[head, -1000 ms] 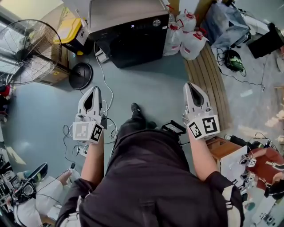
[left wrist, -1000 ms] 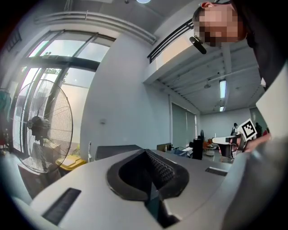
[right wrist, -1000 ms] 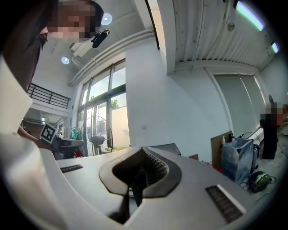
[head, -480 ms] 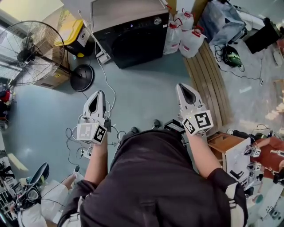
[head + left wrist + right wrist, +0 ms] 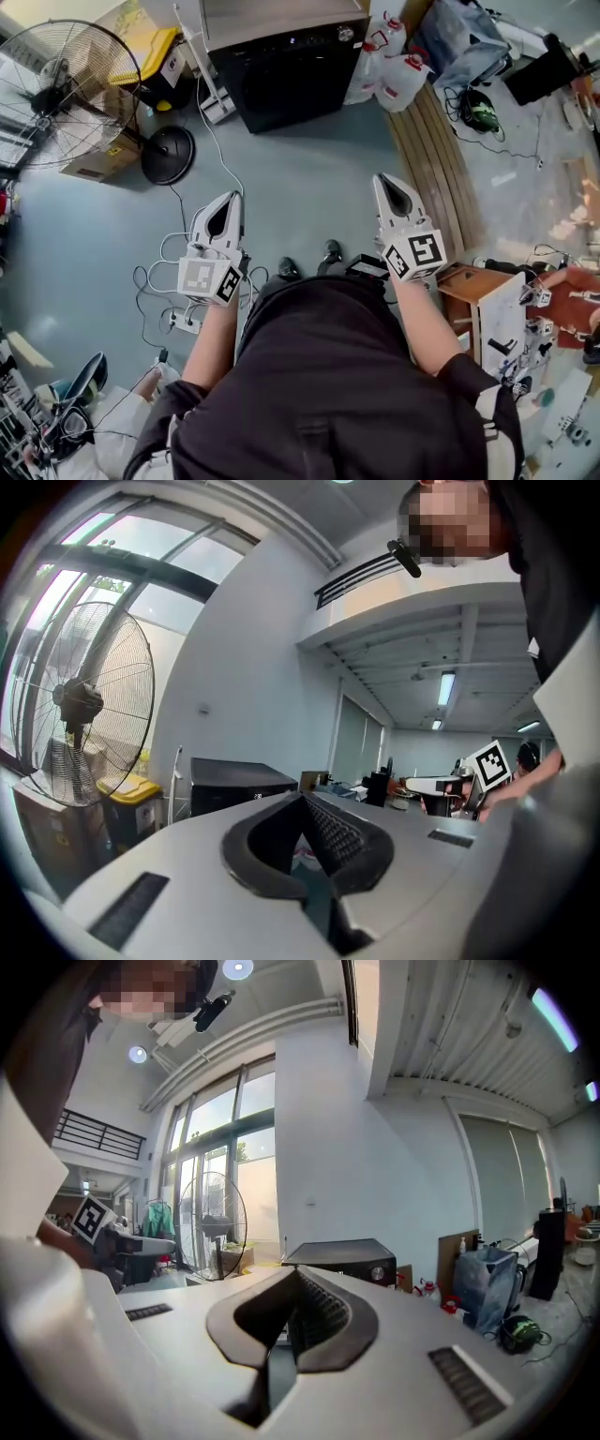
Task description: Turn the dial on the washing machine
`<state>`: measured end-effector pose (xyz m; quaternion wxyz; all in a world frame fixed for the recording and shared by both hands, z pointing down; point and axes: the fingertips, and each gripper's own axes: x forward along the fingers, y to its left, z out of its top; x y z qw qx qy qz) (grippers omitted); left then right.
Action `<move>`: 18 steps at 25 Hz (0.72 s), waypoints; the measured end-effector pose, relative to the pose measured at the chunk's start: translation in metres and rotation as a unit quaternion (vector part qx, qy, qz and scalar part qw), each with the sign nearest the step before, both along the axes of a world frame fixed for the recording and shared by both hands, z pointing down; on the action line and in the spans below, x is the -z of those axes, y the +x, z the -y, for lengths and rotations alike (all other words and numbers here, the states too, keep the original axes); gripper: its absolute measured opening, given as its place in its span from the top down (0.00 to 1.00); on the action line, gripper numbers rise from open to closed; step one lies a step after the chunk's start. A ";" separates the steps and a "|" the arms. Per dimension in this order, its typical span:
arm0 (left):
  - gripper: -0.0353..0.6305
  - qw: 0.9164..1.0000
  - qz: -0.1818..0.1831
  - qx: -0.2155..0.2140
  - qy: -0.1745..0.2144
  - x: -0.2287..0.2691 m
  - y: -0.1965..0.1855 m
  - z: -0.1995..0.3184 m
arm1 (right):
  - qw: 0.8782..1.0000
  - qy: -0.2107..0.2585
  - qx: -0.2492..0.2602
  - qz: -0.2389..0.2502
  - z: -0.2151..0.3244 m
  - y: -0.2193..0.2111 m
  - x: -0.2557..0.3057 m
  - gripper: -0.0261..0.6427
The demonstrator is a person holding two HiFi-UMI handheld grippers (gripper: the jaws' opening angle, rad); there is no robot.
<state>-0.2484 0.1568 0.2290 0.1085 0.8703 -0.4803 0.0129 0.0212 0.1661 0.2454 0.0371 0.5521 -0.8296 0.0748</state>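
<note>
From overhead, a person in a dark top stood on a grey-blue floor (image 5: 309, 178) with a white two-jaw gripper in each hand. Both grippers pointed ahead toward a black washing machine (image 5: 286, 70) at the far side of the room, well apart from them. The left gripper (image 5: 226, 208) had its jaws closed together with nothing between them. The right gripper (image 5: 392, 190) was likewise closed and empty. The dial (image 5: 347, 34), a small round silver knob, sat at the right end of the control strip along the machine's top front edge. A large standing fan (image 5: 66, 89) stood to the machine's left. White plastic jugs (image 5: 398, 75) with red caps stood just beside its right side, and a wooden pallet (image 5: 441, 159) lay along the floor nearer the right gripper. Loose white cables (image 5: 202, 141) trailed across the floor on the left. The task appeared to be at its approach step, with the dial untouched. The next move would likely call for closing the gap to the machine. One gripper, probably the right, would need to rise to the dial and open its jaws enough to straddle the knob. It could then clamp on it and roll the wrist.
</note>
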 end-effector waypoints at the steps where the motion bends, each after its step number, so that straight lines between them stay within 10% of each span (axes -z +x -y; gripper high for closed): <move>1: 0.92 1.000 -0.004 -0.003 0.001 -0.001 -0.004 -0.001 | 1.000 -0.003 -0.005 -0.002 -0.003 -0.005 -0.002 0.93; 18: 0.92 0.999 -0.002 0.025 0.030 0.003 0.023 0.008 | 1.000 0.010 0.008 0.010 -0.004 0.027 0.002 0.93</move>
